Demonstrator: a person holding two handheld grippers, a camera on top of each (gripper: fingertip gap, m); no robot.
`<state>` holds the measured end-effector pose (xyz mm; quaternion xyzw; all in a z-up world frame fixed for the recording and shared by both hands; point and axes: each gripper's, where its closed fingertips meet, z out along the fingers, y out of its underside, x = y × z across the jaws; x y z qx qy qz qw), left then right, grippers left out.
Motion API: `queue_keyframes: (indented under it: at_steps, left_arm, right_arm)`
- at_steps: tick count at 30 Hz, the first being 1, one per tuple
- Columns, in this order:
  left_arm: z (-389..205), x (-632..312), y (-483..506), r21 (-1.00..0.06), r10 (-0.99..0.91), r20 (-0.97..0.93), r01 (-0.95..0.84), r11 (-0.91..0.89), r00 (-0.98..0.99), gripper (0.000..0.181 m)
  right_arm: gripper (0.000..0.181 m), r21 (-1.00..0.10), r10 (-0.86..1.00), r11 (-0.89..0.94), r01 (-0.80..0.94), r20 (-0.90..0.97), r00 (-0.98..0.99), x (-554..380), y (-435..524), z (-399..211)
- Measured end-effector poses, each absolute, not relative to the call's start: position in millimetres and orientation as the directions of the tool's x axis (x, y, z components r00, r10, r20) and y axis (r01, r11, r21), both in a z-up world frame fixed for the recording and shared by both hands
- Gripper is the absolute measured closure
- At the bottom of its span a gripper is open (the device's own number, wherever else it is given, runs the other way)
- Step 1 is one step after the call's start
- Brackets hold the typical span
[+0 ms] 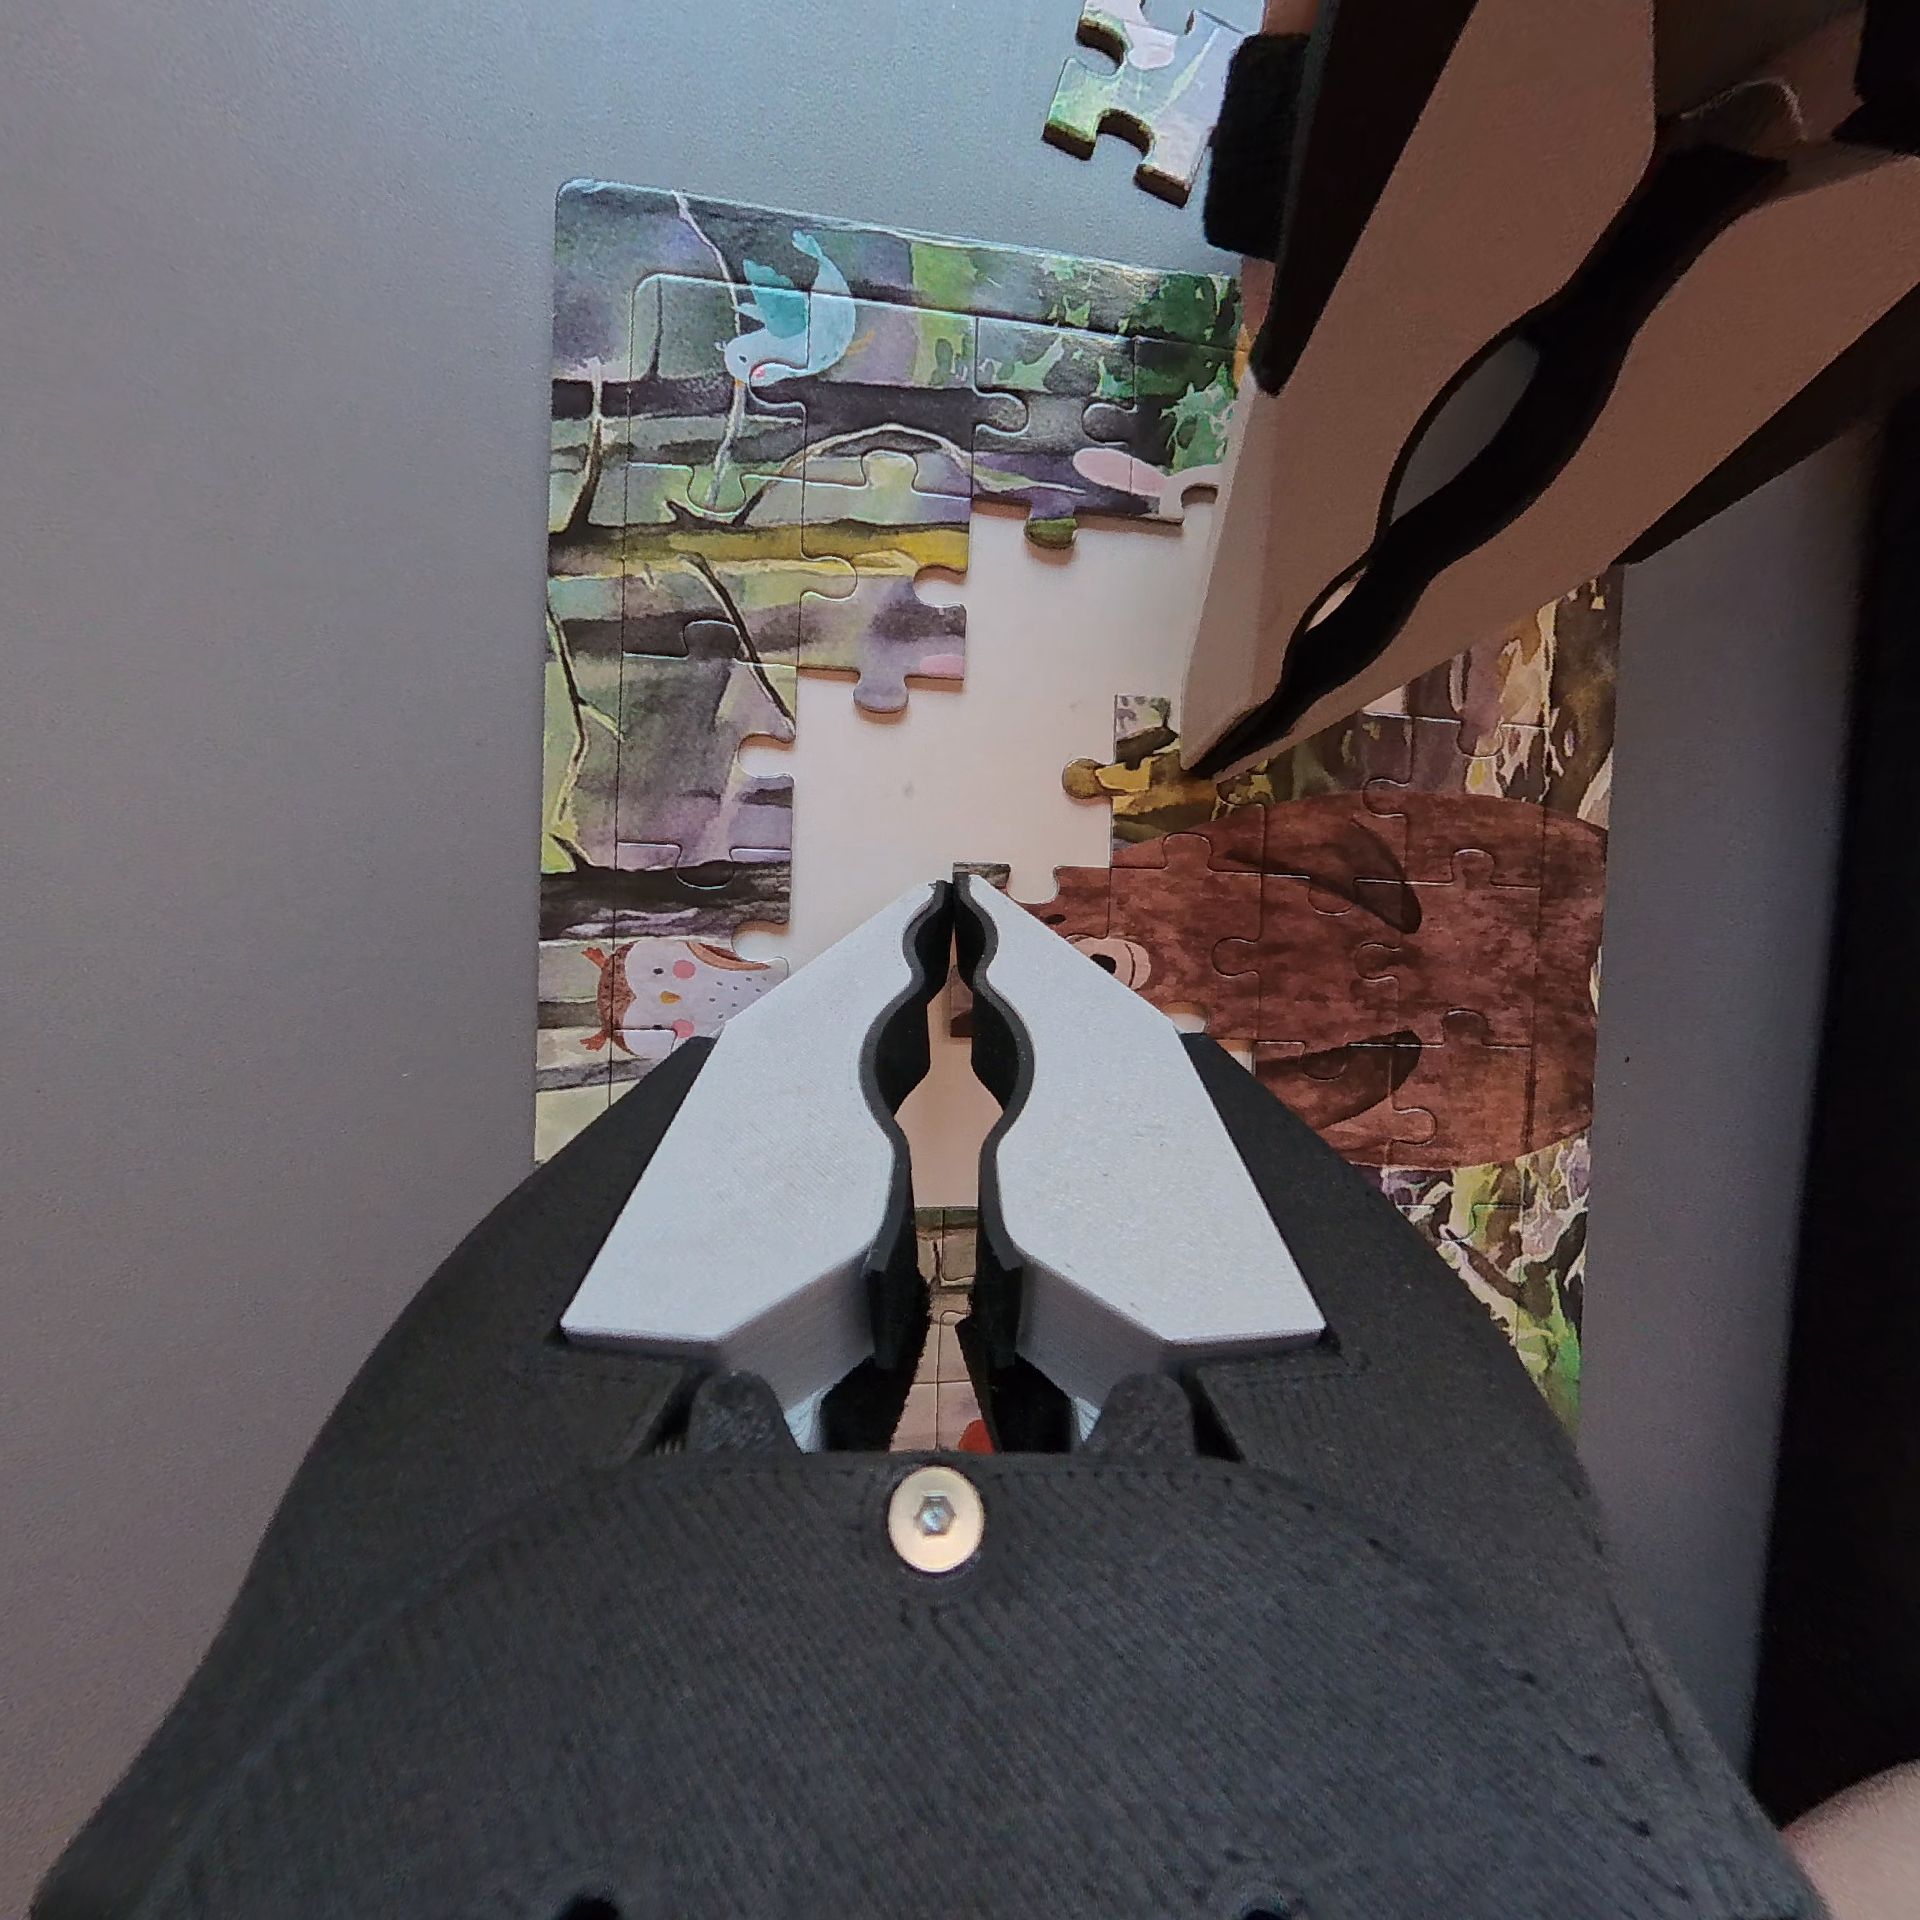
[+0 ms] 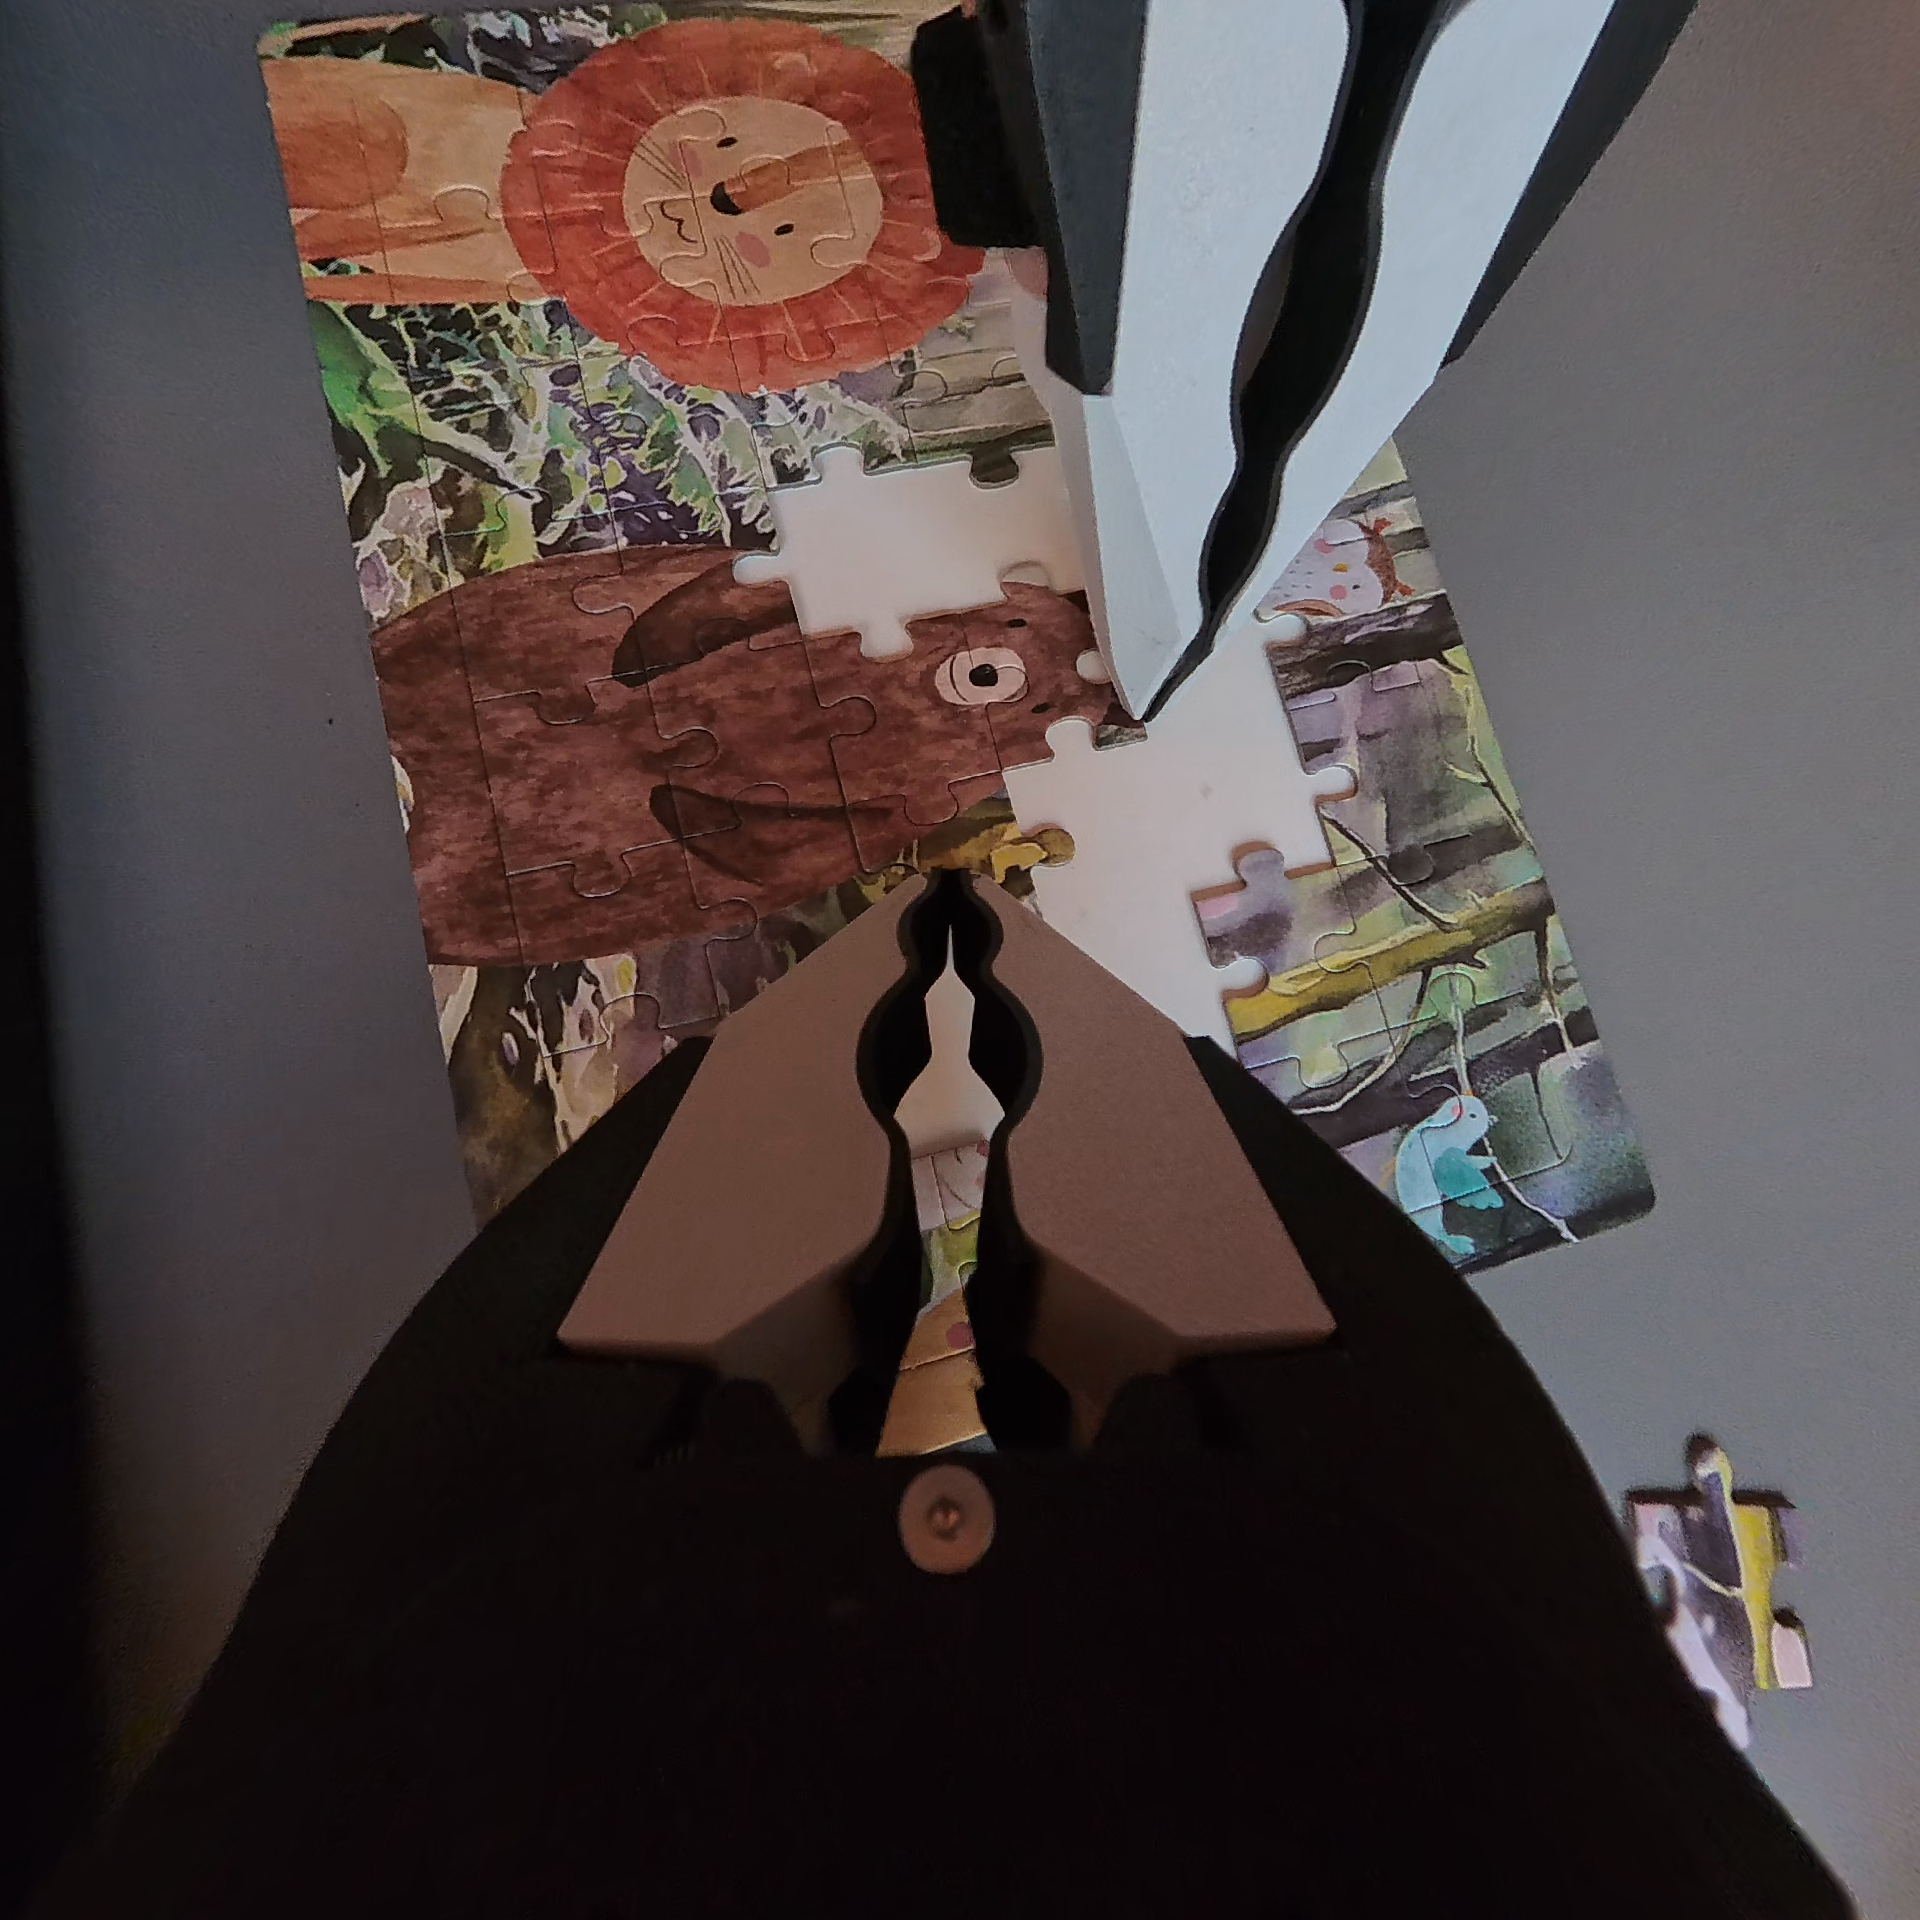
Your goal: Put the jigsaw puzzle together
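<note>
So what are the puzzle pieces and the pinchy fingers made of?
The puzzle pieces look like printed cardboard: glossy picture on top, brown raw edges. The left gripper fingers look like matte grey printed plastic, with fine layer lines showing.

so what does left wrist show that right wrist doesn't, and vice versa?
Left wrist only: the puzzle's blue-bird corner seen unobstructed, and a loose piece on the grey surface beyond the puzzle's far edge.
Right wrist only: the lion section, and a different loose piece lying off the board at lower right.
Both: the jigsaw puzzle with its white unfilled gap, the brown animal, the left gripper and right gripper, both shut with tips down at the gap's edge.
</note>
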<state>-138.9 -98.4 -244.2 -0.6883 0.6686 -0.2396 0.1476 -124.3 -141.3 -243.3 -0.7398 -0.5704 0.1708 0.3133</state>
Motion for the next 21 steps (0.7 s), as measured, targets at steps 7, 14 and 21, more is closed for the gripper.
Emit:
queue_keyframes:
  at_steps: [7,14,21]
  left_arm:
    - [-244,-139,-98,-0.523,-0.991,0.136,-0.85,-0.066,-0.007,0.181]
    - [-244,-139,-98,-0.525,-0.99,0.143,-0.849,-0.069,-0.008,0.181]
    - [-244,-139,-98,-0.524,-0.99,0.141,-0.849,-0.067,-0.009,0.181]
  right_arm:
    - [0.181,-0.71,0.948,-0.175,0.682,0.065,0.311,-126,-141,-241]
    - [0.181,-0.741,0.963,-0.205,0.64,-0.037,0.266,-137,-150,-234]
    - [0.181,-0.715,0.963,-0.227,0.661,-0.065,0.261,-137,-155,-241]
